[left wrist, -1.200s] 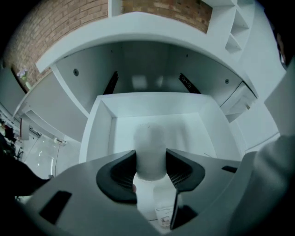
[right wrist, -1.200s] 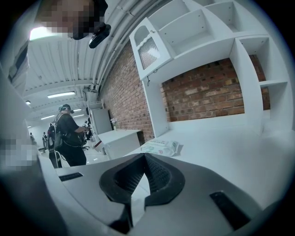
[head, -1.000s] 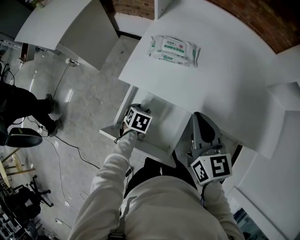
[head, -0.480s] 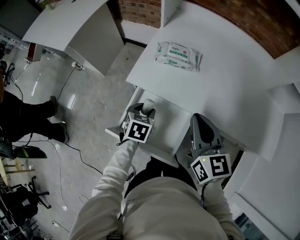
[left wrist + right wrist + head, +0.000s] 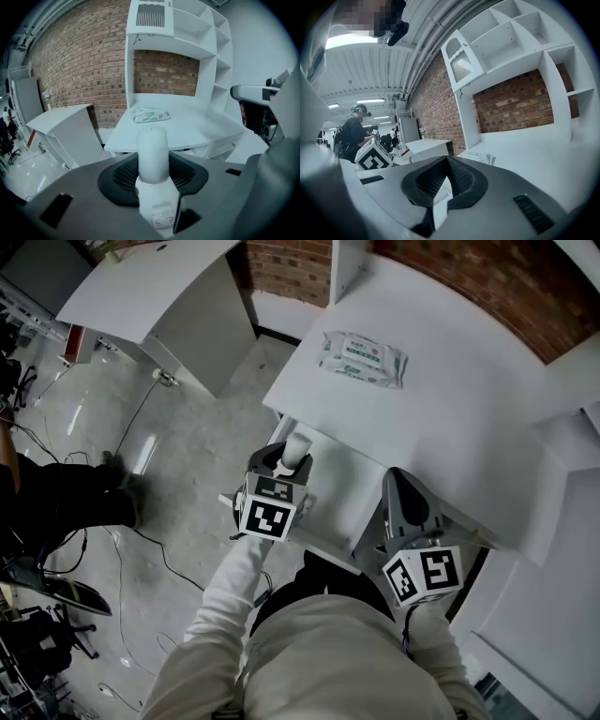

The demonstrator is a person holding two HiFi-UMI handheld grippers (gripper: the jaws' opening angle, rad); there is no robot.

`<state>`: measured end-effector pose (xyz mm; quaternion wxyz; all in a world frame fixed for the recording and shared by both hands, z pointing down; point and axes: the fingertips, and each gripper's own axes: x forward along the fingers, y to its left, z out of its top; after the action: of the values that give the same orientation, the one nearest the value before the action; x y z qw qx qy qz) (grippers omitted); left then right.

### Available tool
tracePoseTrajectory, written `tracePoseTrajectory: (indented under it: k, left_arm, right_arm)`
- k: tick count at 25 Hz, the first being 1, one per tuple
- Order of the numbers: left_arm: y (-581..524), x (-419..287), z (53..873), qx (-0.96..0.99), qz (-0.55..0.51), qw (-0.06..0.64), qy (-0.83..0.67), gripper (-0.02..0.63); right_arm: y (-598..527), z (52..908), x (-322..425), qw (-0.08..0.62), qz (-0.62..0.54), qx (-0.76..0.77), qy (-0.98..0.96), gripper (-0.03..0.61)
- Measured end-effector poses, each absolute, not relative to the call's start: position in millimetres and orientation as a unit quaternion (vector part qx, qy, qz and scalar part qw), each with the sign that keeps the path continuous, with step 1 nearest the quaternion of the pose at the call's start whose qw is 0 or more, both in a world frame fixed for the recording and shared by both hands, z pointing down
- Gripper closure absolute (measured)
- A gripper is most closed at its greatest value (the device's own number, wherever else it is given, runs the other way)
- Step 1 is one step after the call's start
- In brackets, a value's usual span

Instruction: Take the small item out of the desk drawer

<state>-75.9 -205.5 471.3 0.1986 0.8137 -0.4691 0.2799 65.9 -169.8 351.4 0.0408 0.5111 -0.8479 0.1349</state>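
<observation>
My left gripper (image 5: 287,461) is shut on a small white bottle (image 5: 296,448) and holds it upright above the open desk drawer (image 5: 342,488). In the left gripper view the bottle (image 5: 153,161) fills the space between the dark pads of the left gripper (image 5: 153,178), its rounded cap towards the desk. My right gripper (image 5: 402,478) points at the drawer's right end, under the white desk (image 5: 459,418). In its own view the right gripper (image 5: 446,182) has its jaws together, with nothing seen between them.
A pack of wet wipes (image 5: 364,357) lies on the desk top, also seen as the pack (image 5: 150,115) ahead of the bottle. A second white desk (image 5: 155,287) stands at the upper left. A person in dark clothes (image 5: 56,498) and cables are on the floor at left.
My left gripper has come up out of the drawer with the white bottle between its jaws. The right gripper has stayed where it was.
</observation>
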Motion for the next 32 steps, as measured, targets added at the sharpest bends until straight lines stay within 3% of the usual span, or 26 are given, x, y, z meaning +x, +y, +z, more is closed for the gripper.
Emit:
tracePoseTrajectory:
  k: [32]
  left_arm:
    - [-144, -125, 353, 0.810, 0.148, 0.122, -0.554, 0.419]
  right_arm:
    - [-138, 326, 51, 0.030, 0.096, 0.498, -0.861, 0.552]
